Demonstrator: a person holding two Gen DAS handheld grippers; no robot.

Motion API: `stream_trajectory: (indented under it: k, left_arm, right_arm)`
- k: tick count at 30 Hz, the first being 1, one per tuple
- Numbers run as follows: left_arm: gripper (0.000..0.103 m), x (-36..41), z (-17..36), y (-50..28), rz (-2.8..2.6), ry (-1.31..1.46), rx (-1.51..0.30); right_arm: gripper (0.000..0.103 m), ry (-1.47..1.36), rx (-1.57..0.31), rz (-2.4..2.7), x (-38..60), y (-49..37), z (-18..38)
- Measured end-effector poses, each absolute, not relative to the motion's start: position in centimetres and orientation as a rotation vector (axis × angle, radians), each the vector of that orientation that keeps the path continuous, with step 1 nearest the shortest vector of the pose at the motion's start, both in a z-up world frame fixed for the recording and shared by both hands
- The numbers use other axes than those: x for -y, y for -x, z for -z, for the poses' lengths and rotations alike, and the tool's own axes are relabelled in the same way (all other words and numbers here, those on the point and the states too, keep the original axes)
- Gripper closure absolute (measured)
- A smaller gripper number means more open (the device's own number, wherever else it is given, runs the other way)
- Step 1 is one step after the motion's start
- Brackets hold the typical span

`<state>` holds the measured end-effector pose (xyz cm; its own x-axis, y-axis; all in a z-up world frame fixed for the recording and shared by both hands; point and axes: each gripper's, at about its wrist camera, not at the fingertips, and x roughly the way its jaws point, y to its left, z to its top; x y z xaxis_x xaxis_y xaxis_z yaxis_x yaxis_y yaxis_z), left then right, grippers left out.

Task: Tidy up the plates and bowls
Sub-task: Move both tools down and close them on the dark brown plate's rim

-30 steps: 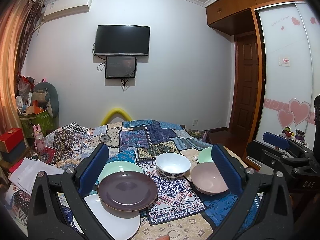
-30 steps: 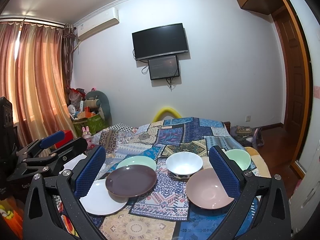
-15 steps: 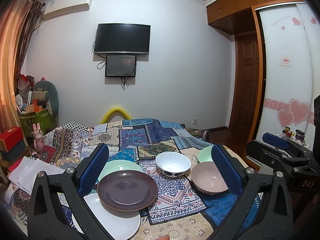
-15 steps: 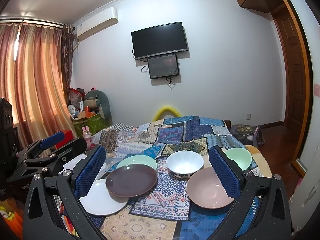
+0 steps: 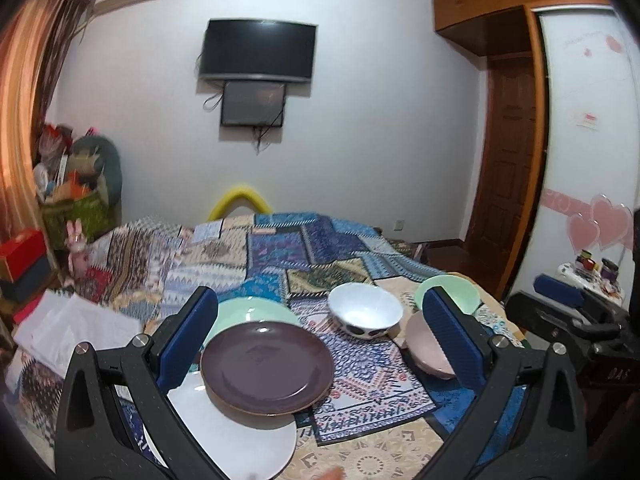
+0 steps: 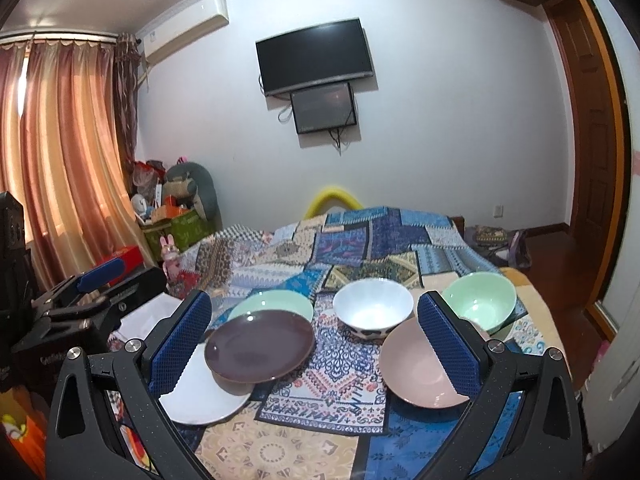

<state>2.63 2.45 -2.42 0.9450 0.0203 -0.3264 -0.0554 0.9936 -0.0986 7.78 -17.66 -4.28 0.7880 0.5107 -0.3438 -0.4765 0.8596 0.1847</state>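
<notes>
Hovering my left tool [image 5: 320,328], jaws wide and empty, I see the round dark-brown plate [image 5: 267,367] lying between its fingers, overlapping the white plate [image 5: 240,440].

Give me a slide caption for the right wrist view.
Open tongs above plates and bowls on a patchwork cloth.

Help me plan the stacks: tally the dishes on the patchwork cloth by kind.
Plates: 3 – dark brown plate, white plate, green plate.
Bowls: 3 – white bowl, green bowl, pink bowl.
Total: 6.
</notes>
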Motion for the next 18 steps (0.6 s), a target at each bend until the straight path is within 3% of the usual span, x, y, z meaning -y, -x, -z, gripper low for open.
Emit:
stream_trajectory:
  k: [4, 13, 18]
  left_arm:
    - [0.001, -4.7, 3.6, -4.3, -0.033, 0.133, -0.379]
    - [0.026, -9.5, 7.5, -8.7, -0.083, 0.144, -0.528]
    - [0.049, -11.8, 9.7, -11.1, -0.107, 0.122, -0.600]
  right_arm:
    - [0.000, -0.084, -0.424, -0.519, 17.1, -9.0, 5.6]
    - [0.004, -0.029, -0.523, -0.508, 14.2, -12.1, 8.1]
    - [0.012, -0.017, -0.598, -0.537, 12.5, -14.0, 9.4]
